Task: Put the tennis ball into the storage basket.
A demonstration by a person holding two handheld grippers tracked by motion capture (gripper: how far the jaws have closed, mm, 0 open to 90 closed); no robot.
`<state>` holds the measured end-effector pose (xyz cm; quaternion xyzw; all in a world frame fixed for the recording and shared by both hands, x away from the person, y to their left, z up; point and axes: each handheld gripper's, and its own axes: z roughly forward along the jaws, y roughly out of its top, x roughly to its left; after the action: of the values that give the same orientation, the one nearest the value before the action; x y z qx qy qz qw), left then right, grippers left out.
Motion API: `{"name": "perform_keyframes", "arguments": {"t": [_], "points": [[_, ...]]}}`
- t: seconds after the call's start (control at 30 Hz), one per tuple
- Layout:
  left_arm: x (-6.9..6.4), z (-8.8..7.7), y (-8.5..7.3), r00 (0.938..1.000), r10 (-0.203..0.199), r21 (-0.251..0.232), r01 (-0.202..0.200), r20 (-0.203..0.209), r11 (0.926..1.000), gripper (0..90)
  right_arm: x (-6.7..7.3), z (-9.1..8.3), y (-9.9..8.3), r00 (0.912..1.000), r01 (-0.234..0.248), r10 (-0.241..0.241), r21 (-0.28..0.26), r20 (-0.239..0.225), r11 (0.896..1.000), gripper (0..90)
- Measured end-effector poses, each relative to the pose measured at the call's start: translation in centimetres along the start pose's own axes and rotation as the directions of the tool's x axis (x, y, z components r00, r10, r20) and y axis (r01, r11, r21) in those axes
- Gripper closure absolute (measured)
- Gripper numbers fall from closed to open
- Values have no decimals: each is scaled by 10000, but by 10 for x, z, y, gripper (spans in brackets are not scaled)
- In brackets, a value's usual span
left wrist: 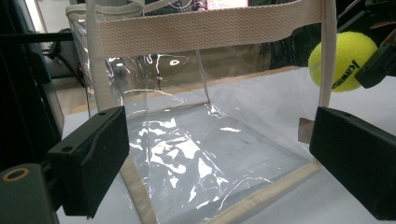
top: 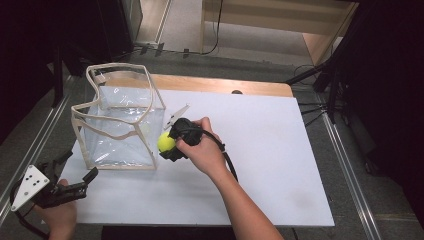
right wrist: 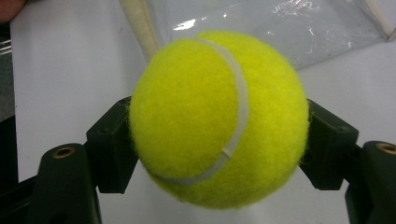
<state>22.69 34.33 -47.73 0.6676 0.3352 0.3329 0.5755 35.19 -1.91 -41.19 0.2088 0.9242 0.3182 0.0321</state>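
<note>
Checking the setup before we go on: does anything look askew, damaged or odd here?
Nothing is spilled or broken. The clear bag stands upright, but its soft rim sags unevenly and the plastic is creased. The ball sits clamped in the right gripper, beside the bag.

Clear bag [top: 120,120] stands open-topped, seemingly unobstructed above; its webbing strap [left wrist: 210,28] crosses the near side.

Frame edge cuts the clear bag [left wrist: 196,140]; ball lettering [left wrist: 344,74] partly hidden
</note>
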Motion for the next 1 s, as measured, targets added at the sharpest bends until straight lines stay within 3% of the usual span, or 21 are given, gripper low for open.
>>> {"name": "perform_keyframes", "arguments": {"t": [0.73, 1.0], "points": [[-1, 1, 0, 10000, -21, -10, 21, 32, 10000, 53, -10, -26, 23, 9999, -111, 113, -291, 70, 9995, 234], [-1, 1, 0, 10000, 40, 55, -40, 35, 10000, 53, -12, -33, 31, 9999, 89, -86, -426, 65, 9991, 234]]}}
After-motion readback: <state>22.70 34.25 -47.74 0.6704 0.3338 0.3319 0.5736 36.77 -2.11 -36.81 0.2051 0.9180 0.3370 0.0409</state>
